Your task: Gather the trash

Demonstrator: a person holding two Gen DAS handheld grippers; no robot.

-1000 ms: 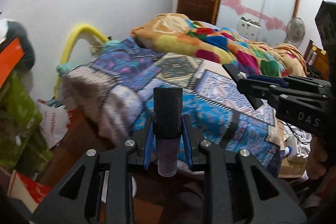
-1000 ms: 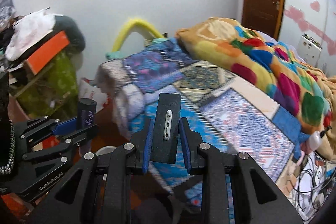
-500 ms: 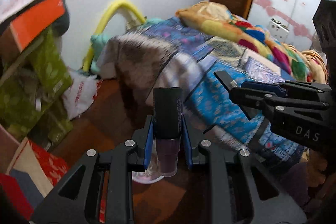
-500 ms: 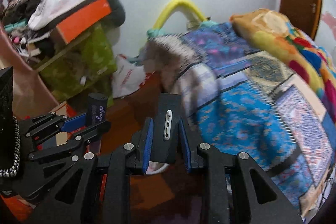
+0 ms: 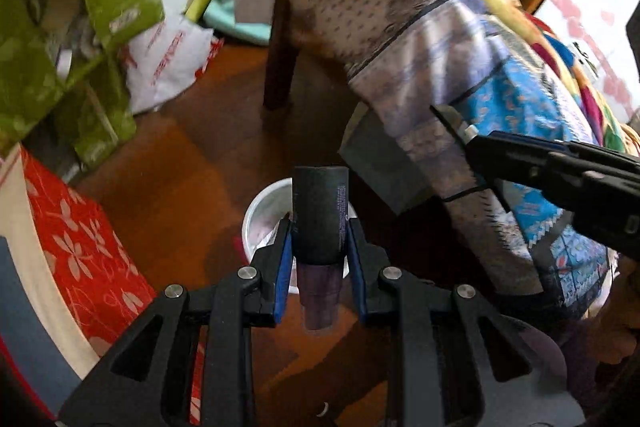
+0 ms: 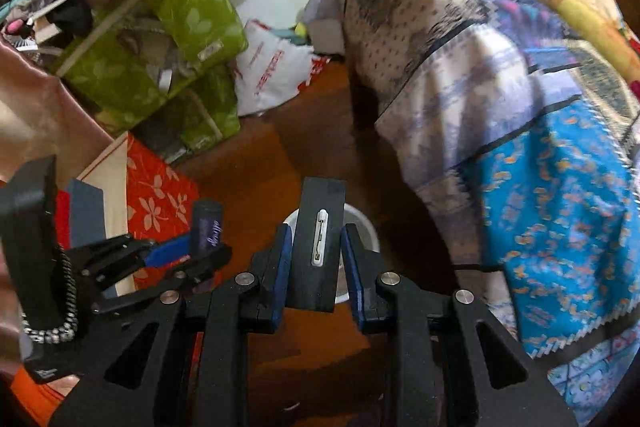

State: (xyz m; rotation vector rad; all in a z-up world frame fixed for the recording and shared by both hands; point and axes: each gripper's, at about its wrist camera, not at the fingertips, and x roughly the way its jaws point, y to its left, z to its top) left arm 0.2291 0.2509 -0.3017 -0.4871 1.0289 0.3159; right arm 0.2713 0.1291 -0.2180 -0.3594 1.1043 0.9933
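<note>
So both pickups look done: the left tool (image 5: pixel 320 247) is clamped on a dark tube (image 5: pixel 321 219), the right tool (image 6: pixel 314 259) on a flat black case (image 6: pixel 318 243). Both are held above the white bin (image 5: pixel 264 211) on the floor; dropping is still left.

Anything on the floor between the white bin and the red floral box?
No: bare brown floor separates the white bin from the red floral box, clearest in the left wrist view.

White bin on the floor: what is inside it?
The white bin shows pale, purplish contents, too blurred to name. The bottle in the left claw covers most of its inside.
</note>
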